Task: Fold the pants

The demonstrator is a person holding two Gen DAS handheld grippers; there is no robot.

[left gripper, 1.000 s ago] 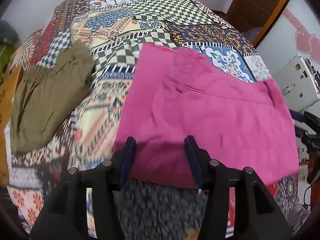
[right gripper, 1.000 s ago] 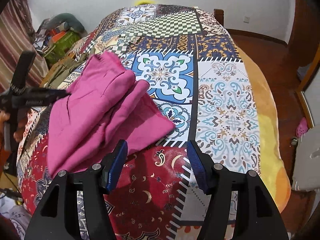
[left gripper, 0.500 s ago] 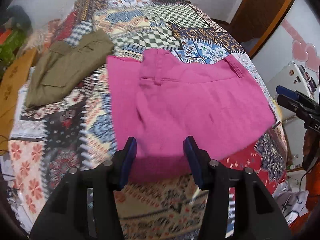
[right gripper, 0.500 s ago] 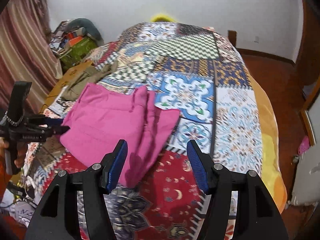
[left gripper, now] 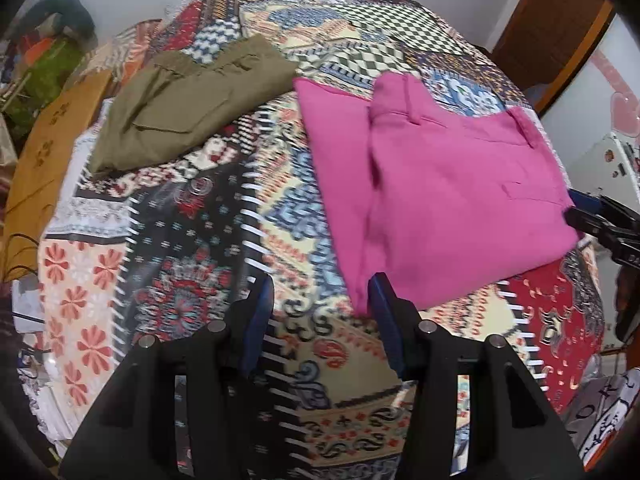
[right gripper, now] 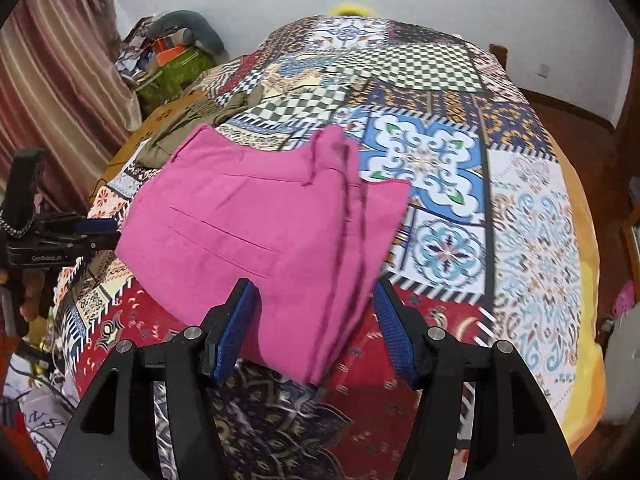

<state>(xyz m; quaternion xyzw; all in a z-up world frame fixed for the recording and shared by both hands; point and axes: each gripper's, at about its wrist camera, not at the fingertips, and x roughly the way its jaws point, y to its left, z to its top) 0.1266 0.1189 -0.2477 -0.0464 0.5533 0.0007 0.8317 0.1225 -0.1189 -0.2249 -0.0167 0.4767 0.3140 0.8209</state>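
The pink pants point(left gripper: 440, 184) lie folded on the patchwork bedspread point(left gripper: 192, 264), waistband at the far side. They also show in the right wrist view point(right gripper: 260, 232). My left gripper point(left gripper: 320, 312) is open and empty, just off the pants' near left corner. My right gripper point(right gripper: 316, 320) is open and empty, its fingers on either side of the pants' near corner, above it. Each gripper shows at the edge of the other's view, the right one point(left gripper: 600, 220) and the left one point(right gripper: 64, 236).
Folded olive pants point(left gripper: 188, 100) lie at the far left of the bed. A brown board point(left gripper: 44, 152) and clutter point(right gripper: 172, 52) stand beside the bed's left side. The bedspread's right edge point(right gripper: 584, 280) drops to a wooden floor. A white appliance point(left gripper: 616, 160) stands at the right.
Both grippers have pulled back from the pink pants. The left view has swung left, so the pants now lie to its right. The pants lie flatter and squarer than before.
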